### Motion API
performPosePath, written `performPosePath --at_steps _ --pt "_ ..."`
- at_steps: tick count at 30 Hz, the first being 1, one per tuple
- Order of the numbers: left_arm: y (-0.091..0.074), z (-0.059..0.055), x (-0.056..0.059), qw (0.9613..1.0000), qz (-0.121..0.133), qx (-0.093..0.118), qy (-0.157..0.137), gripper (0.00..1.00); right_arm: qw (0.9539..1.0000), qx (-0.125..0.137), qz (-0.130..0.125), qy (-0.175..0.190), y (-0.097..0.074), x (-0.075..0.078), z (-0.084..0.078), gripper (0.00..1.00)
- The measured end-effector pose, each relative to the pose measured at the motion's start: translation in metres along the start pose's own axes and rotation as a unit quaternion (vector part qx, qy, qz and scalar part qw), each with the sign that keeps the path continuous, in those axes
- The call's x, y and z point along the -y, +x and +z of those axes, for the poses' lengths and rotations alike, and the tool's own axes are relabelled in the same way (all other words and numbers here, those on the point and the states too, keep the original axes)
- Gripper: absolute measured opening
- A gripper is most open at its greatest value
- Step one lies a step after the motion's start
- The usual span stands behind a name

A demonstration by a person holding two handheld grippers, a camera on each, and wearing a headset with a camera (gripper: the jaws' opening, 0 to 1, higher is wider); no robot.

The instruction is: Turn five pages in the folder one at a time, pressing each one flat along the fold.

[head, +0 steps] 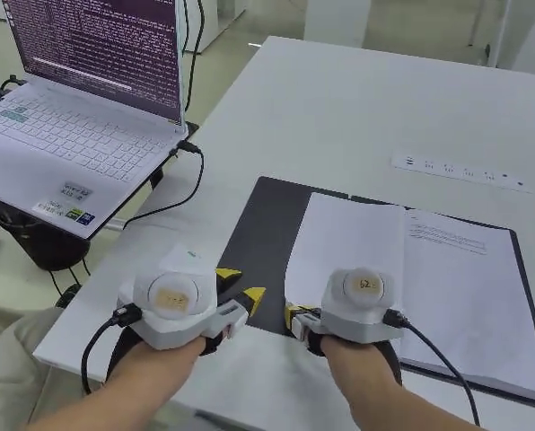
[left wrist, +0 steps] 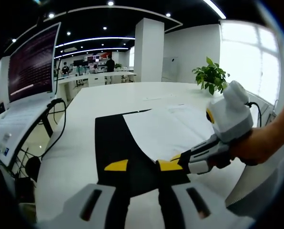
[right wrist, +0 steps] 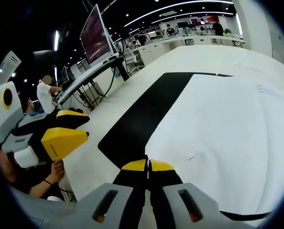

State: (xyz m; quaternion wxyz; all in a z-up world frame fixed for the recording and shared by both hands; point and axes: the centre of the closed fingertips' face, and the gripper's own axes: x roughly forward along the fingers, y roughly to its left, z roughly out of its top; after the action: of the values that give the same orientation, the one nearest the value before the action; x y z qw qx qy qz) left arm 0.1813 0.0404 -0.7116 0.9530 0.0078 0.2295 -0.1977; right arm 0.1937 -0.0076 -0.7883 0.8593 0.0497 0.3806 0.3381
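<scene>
Folder (head: pixel 258 233) lies open on the table (head: pixel 339 108) in your head view, with your left gripper (head: pixel 241 285) over its black cover and your right gripper (head: pixel 293 316) at the top page's (head: pixel 348 242) near corner. Left gripper view: jaws well apart, holding nothing. Right gripper view: jaws closed together at that corner; you can't tell whether paper is pinched.

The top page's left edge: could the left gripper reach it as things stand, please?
Probably yes: the left gripper, open, hangs over the black folder cover right beside the page, nothing lying between; the right gripper is shut at its near corner.
</scene>
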Motion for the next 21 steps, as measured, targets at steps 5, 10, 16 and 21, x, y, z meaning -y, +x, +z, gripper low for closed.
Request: performPosePath --at_steps 5,10,16,21 --pt "0.007 -0.005 0.005 0.9999 -0.006 -0.011 0.003 0.2 0.9999 0.002 -0.001 0.013 0.0 -0.002 -0.003 0.0" --pt "0.016 -0.009 0.008 0.9998 -0.01 -0.018 0.006 0.2 0.9999 0.006 0.01 0.005 -0.001 -0.009 -0.004 0.05" --pt "0.029 -0.011 0.014 0.9995 -0.019 -0.025 0.009 0.2 0.9997 0.018 0.017 -0.005 -0.01 -0.013 -0.004 0.04" --pt "0.038 -0.011 0.022 0.9992 -0.026 -0.03 0.009 0.2 0.9994 0.025 0.016 -0.017 -0.022 -0.01 -0.004 0.04"
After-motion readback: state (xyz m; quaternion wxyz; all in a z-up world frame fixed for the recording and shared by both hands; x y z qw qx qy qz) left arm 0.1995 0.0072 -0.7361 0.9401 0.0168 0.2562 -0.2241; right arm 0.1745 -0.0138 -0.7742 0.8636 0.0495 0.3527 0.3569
